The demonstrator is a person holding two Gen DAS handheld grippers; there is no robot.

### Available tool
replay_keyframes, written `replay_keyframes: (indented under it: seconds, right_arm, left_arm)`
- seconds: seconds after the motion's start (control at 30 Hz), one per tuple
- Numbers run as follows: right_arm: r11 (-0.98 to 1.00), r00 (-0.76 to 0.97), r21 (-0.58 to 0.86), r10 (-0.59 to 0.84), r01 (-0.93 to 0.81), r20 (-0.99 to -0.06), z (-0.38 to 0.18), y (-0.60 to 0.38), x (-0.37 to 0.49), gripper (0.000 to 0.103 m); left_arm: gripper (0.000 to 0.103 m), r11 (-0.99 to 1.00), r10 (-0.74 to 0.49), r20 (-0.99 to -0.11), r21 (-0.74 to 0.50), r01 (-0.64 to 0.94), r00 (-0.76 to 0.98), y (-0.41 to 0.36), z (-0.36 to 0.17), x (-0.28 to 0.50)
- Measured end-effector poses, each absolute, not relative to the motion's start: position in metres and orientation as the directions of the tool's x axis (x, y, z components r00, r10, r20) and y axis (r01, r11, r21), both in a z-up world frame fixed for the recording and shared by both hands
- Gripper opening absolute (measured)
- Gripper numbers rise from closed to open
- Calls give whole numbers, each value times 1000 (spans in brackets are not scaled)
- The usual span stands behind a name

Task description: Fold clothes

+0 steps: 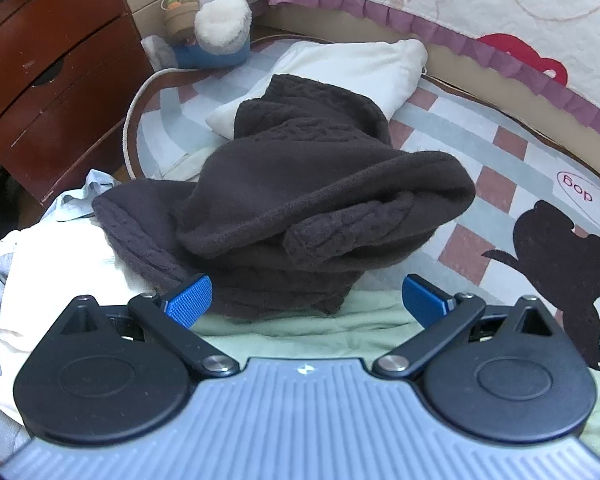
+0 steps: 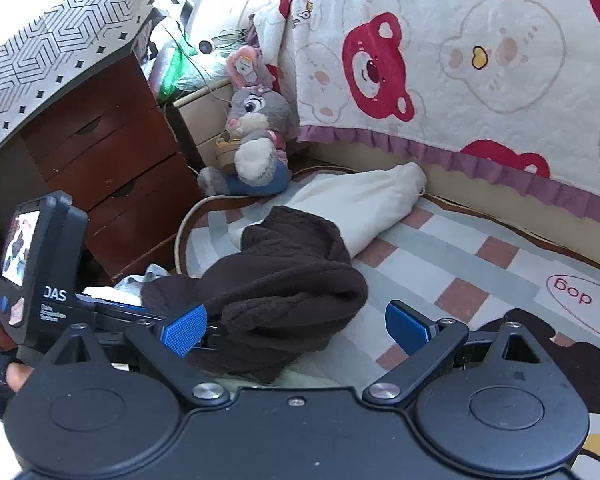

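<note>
A dark brown knitted sweater (image 1: 300,200) lies bunched and partly folded on the checked play mat (image 1: 480,148), over a pale green cloth (image 1: 300,332). My left gripper (image 1: 306,300) is open, its blue pads just short of the sweater's near edge, holding nothing. In the right wrist view the same sweater (image 2: 284,292) lies ahead and left. My right gripper (image 2: 296,330) is open and empty, its left pad next to the sweater's near edge. The left gripper's body with its screen (image 2: 32,264) shows at the left of that view.
A cream folded garment (image 1: 348,68) lies behind the sweater. A plush rabbit (image 1: 216,12) sits by a red-brown drawer chest (image 1: 48,72). A bed with a bear-print quilt (image 2: 480,60) borders the mat at the back. White and pale blue clothes (image 1: 60,248) lie at the left.
</note>
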State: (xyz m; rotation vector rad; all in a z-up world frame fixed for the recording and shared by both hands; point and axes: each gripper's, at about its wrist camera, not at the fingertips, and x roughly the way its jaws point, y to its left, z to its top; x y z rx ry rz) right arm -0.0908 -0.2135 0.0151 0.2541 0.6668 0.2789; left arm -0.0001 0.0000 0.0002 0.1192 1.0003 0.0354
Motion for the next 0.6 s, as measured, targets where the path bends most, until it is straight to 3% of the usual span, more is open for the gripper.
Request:
replay_keyframes:
  seconds: [0.6]
  right_arm:
    - [932, 745, 330, 326, -150, -582, 14, -215, -91, 98]
  left_arm:
    - [101, 995, -3, -829, 51, 81, 559, 0, 3, -4]
